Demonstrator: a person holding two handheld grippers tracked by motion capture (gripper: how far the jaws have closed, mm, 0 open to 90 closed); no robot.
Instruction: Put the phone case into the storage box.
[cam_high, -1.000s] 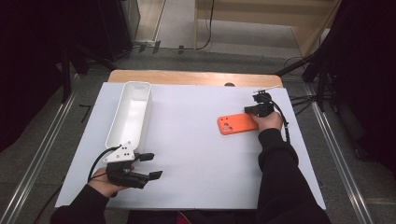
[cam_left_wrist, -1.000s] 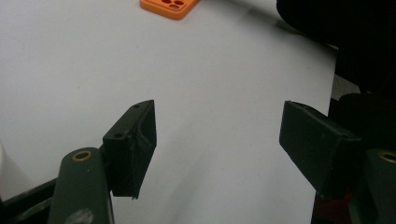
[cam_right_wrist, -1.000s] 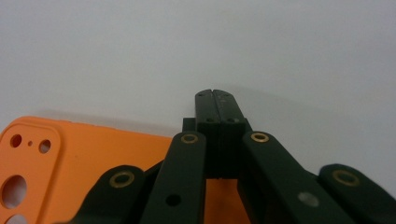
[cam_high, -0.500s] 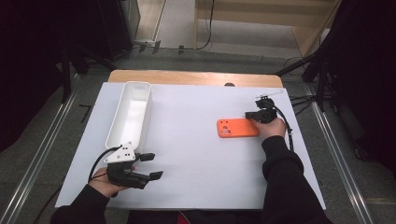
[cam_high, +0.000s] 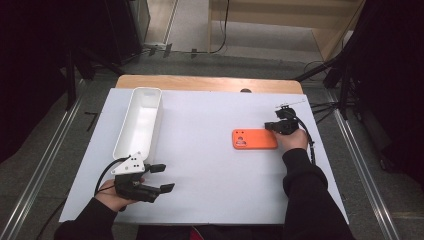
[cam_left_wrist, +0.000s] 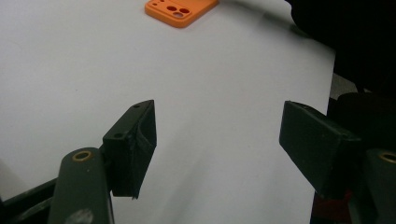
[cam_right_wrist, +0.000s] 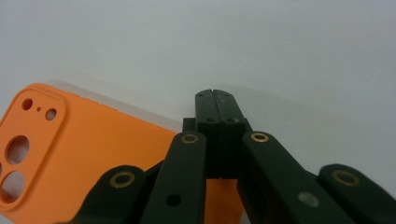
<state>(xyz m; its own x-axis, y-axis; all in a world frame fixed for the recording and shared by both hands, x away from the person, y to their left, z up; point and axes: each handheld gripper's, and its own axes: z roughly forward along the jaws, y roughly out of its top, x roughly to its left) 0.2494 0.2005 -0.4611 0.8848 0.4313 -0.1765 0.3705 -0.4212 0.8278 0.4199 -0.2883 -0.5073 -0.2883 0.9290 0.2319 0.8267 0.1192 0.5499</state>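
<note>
High view: orange phone case (cam_high: 254, 139) lies touching the closed right tool (cam_high: 276, 127).

High view: fixed above the person's side, facing forward and down, far enough to take in the whole white table (cam_high: 210, 150). Left gripper view: rides low near the table's 7 o'clock corner, looking along the surface toward 2 o'clock. Right gripper view: close above the surface at 3 o'clock. All three share the orange phone case (cam_high: 254, 139), distant at 12 o'clock (cam_left_wrist: 180, 10), near at 8 o'clock (cam_right_wrist: 70, 154).
</note>
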